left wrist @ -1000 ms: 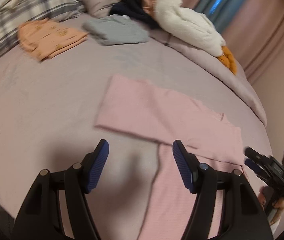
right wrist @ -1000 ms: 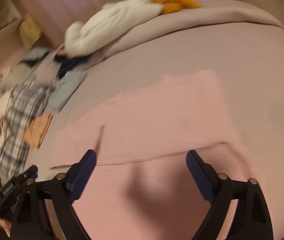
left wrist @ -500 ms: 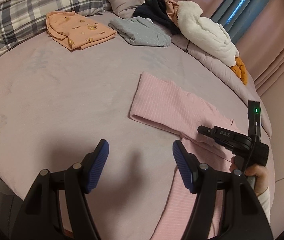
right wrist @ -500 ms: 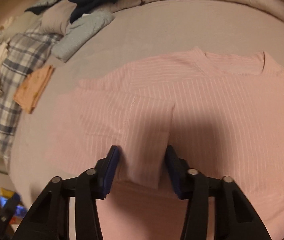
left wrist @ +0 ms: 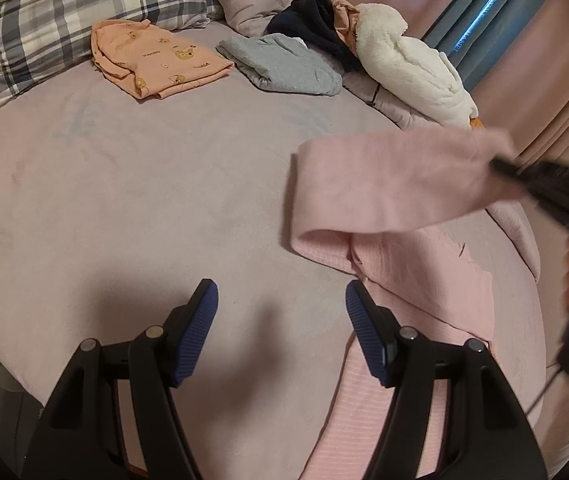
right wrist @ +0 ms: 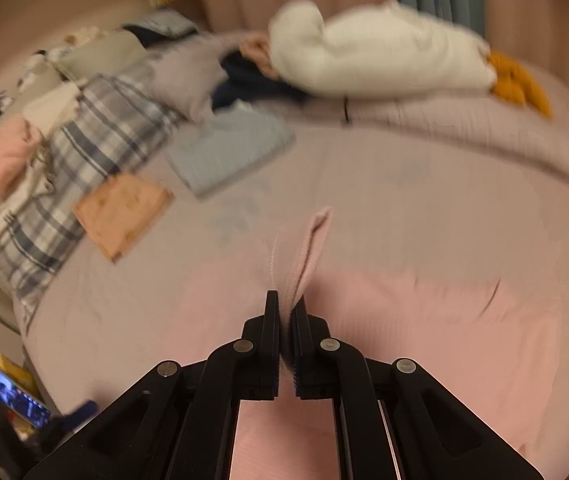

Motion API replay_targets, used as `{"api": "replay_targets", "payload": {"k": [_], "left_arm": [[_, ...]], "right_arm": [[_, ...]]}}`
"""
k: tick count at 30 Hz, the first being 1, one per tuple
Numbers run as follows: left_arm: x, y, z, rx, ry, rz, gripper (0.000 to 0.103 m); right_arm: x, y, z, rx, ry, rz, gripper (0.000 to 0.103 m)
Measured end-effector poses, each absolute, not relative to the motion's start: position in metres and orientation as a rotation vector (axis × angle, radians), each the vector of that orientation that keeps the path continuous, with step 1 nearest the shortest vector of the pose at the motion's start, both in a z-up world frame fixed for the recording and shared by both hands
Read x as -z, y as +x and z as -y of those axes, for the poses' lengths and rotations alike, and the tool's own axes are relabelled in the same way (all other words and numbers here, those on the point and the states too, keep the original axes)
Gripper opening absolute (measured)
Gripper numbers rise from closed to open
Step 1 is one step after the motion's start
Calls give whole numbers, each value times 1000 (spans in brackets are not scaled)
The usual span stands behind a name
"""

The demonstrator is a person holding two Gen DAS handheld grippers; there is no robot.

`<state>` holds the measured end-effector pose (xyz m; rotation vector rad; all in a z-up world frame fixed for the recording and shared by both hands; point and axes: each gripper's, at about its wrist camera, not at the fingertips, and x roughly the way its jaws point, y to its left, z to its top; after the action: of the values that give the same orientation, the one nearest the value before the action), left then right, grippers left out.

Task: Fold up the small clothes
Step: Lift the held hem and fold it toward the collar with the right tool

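Observation:
A pink ribbed top (left wrist: 416,276) lies on the mauve bed at the right. One sleeve (left wrist: 396,184) is lifted off the bed and stretched toward the right, where my right gripper (left wrist: 502,168), blurred, is shut on its end. In the right wrist view the right gripper (right wrist: 286,304) pinches a fold of the pink sleeve (right wrist: 304,248) between its closed jaws, above the top's body (right wrist: 424,320). My left gripper (left wrist: 280,320) hovers open over bare sheet, its right finger beside the top's edge, holding nothing.
Folded peach (left wrist: 156,60) and grey (left wrist: 284,66) garments lie at the far side of the bed. Behind them are a plaid pillow (left wrist: 44,36), dark clothes (left wrist: 316,24), a white fleece (left wrist: 408,64) and curtains. The sheet (left wrist: 124,200) spreads left of the top.
My right gripper closed on the pink sleeve and lifted it up off the bed, swinging it across the top. The left gripper stayed open and nearly still.

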<state>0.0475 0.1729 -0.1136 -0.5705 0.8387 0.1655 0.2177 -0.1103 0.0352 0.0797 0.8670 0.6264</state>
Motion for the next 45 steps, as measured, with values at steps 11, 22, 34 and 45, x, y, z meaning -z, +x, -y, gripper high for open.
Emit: {"api": "replay_targets", "payload": {"k": [11,22,34,45], "left_arm": [[110,93,-167,-111,-560,-858,53],[115,174,-126,21,-470,-932,24],[148,207,-84,67,-371,-1046,26],[173,219,-73,24,-338,-1117,31]], "right_arm": [[-89,236,123,-544,21,-742,6],[-56,250,183,-395,65,-807,6],[47,268,241,-206,110,-994,6],[111,267,262,-145,160,-1114,6]]}}
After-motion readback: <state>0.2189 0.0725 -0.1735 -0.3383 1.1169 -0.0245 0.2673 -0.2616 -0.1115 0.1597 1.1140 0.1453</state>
